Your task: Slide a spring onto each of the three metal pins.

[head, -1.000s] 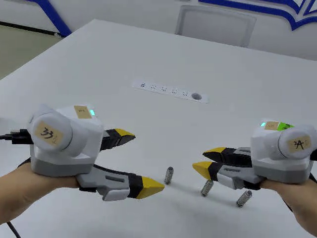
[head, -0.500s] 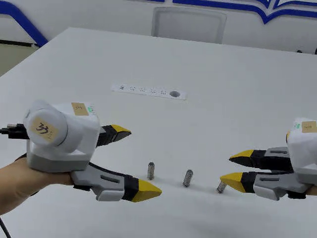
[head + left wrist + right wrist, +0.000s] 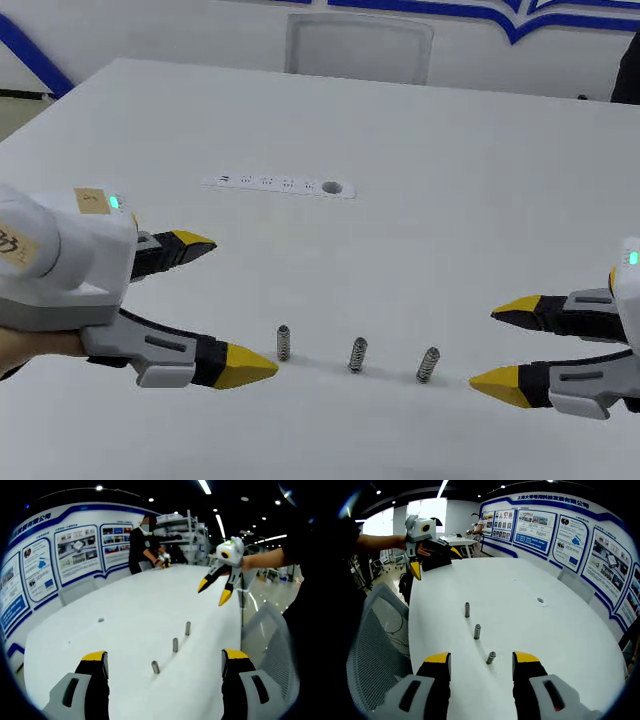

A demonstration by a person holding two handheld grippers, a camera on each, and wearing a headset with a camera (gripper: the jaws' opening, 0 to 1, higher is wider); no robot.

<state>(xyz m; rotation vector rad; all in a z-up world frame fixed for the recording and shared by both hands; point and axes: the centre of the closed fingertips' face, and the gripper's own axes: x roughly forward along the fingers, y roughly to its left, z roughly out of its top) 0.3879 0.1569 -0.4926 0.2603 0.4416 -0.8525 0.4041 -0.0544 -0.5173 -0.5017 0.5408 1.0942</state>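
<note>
Springs (image 3: 358, 354) stand in near row, I judge all pins done; left gripper (image 3: 238, 305) and right gripper (image 3: 489, 347) gape empty

We work in an office-like lab hall: blue-trimmed poster boards (image 3: 535, 527), ceiling strip lights (image 3: 219, 526), a mesh office chair (image 3: 380, 625), a white worktop (image 3: 450, 150) with a built-in socket strip (image 3: 278, 185).

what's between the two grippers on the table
A row of three upright springs stands on the white table between the left gripper and the right gripper, both open; the head view shows it plainly.
</note>
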